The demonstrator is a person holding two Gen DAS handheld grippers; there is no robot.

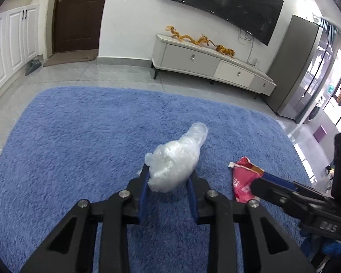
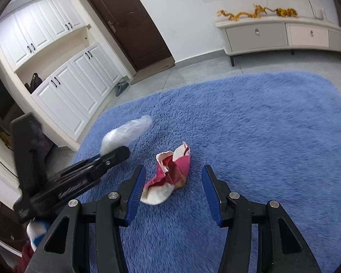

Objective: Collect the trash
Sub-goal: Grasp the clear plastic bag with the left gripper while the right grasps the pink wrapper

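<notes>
A crumpled clear plastic bag sits between the blue pads of my left gripper, whose jaws press its sides just above the blue rug. The bag also shows in the right wrist view, with the left gripper at its near end. A crumpled red and white snack wrapper lies on the rug between the spread fingers of my right gripper, which is open and does not touch it. The wrapper and right gripper show at the right of the left wrist view.
The rug lies on grey tile floor. A white TV cabinet with gold dragon figures stands against the far wall under a TV. A brown door, white cupboards and a grey fridge stand around.
</notes>
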